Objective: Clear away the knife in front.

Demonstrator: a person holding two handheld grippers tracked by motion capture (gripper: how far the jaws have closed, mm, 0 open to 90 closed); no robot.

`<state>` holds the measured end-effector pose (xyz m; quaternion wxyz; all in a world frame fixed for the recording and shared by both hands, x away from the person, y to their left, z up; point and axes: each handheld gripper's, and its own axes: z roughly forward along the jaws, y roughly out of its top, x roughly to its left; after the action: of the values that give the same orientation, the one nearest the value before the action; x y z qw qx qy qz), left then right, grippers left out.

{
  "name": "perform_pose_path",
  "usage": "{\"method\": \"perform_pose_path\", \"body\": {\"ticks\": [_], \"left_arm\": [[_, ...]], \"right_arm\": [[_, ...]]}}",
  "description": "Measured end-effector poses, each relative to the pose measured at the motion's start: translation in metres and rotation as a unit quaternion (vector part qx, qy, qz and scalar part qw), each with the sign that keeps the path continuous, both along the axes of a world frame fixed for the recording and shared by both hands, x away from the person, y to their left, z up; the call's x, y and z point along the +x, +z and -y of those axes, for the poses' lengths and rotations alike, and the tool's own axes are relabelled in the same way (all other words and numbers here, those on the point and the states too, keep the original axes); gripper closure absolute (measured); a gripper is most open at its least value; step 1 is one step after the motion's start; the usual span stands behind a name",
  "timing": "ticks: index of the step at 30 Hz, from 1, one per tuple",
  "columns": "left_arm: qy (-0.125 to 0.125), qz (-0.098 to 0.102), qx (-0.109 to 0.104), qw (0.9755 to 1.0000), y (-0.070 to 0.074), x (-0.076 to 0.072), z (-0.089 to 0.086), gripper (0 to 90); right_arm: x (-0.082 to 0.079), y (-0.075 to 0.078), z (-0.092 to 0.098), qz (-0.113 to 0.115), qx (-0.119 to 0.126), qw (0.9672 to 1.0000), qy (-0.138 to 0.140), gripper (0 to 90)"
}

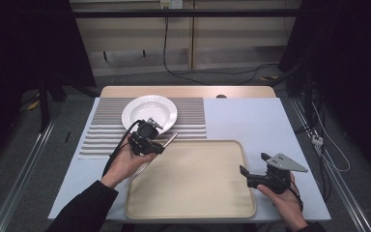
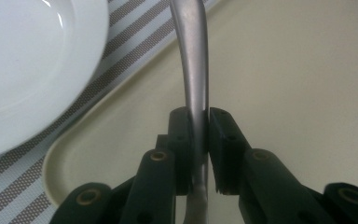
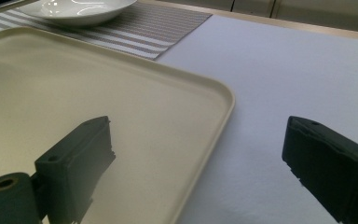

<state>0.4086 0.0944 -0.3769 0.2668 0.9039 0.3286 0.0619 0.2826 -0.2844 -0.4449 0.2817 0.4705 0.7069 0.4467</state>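
The left gripper (image 2: pixel 199 140) is clenched on a metal utensil handle (image 2: pixel 193 70), held over the tray's (image 1: pixel 232 150) near-left rim, with a plate (image 1: pixel 140 108) on the striped mat (image 1: pixel 193 116) just beyond. The right gripper (image 3: pixel 200 158) is released, straddling the tray's right edge, bare counter (image 1: pixel 251 121) ahead.

A white plate (image 1: pixel 149 112) rests on a striped placemat (image 1: pixel 193 116), beside a beige tray (image 1: pixel 193 181).

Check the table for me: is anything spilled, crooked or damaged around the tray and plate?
Nothing stands out. The white plate sits flat on the striped mat, the tray lies bare and square, and the left gripper pinches a metal utensil handle cleanly. The right gripper is open.
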Motion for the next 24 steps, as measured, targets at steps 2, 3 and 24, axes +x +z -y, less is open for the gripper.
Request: {"method": "perform_pose_path", "body": {"ticks": [2,3,24], "left_arm": [[-0.002,-0.003,0.001,1.0,-0.002,-0.002,0.002,79.9],[-0.005,-0.005,0.001,1.0,-0.004,-0.003,0.004,79.9],[-0.024,-0.048,0.034,0.998,-0.042,-0.01,0.033,79.8]], "right_arm": [[0.0,0.0,0.0,0.001,0.0,1.0,0.0,8.1],[0.0,0.0,0.0,0.0,0.0,1.0,0.0,8.2],[0.0,0.0,0.0,-0.001,0.001,1.0,0.0,8.2]]}}
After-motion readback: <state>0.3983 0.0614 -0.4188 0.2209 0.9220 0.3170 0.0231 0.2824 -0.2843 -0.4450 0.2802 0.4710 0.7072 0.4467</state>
